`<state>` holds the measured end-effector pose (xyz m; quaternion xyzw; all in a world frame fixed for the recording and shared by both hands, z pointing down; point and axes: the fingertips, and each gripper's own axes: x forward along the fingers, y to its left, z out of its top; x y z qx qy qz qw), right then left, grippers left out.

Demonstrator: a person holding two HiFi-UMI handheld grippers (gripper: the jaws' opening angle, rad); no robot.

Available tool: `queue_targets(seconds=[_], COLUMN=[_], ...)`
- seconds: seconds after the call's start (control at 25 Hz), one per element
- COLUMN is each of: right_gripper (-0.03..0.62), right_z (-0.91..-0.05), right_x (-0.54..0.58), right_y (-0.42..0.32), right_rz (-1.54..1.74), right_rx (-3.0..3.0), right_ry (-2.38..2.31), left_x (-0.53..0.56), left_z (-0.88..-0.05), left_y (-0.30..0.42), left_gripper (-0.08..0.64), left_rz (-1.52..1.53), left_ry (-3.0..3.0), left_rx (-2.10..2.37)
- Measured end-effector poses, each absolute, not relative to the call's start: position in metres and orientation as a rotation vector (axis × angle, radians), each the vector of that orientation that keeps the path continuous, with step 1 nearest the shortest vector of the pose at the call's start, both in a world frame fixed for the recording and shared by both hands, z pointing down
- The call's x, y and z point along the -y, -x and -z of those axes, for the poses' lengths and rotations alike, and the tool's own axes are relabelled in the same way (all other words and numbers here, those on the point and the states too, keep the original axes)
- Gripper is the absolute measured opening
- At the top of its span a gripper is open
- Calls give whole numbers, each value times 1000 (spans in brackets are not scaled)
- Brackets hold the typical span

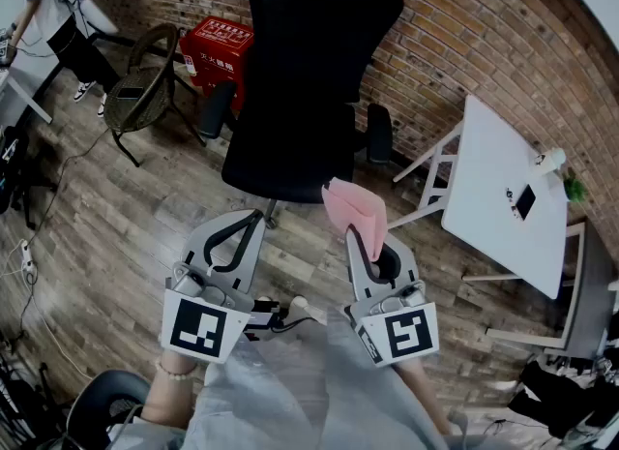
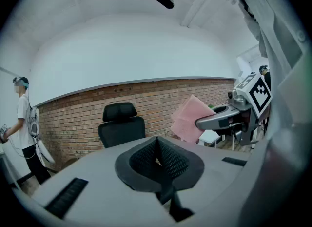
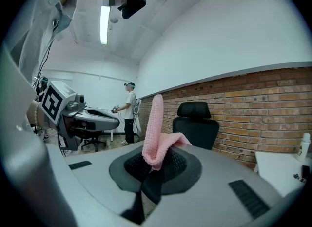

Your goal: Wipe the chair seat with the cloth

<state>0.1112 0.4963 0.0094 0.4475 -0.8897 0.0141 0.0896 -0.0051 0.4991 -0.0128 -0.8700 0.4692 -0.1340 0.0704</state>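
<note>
Right hand-held gripper (image 1: pixel 360 237) pinches the pink cloth (image 1: pixel 352 208) just short of the black chair seat (image 1: pixel 285 160); left hand-held gripper (image 1: pixel 242 230), jaws together and empty, hangs near that seat.

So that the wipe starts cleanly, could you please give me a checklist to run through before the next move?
1. Cloth clamped in right gripper: ok.
2. Left gripper empty, jaws together: ok.
3. Chair seat in view ahead of both grippers: ok.
4. Cloth touching the seat: not ok, it is held up short of the chair.
5. Chair base steady against rolling: cannot tell.
</note>
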Motion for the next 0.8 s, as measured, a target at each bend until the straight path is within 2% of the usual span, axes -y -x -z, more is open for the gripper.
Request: queue_targets(seconds=[0.8], right_gripper=[54], right_z=[-10], right_x=[-497], right_y=[-94], right_rz=[-21], right_rx=[2640], right_ry=[-1312], left_x=[-498], left_z=[18], left_y=[17], left_gripper=[18], left_rz=[339], left_ry=[2624], left_rx=[-1394])
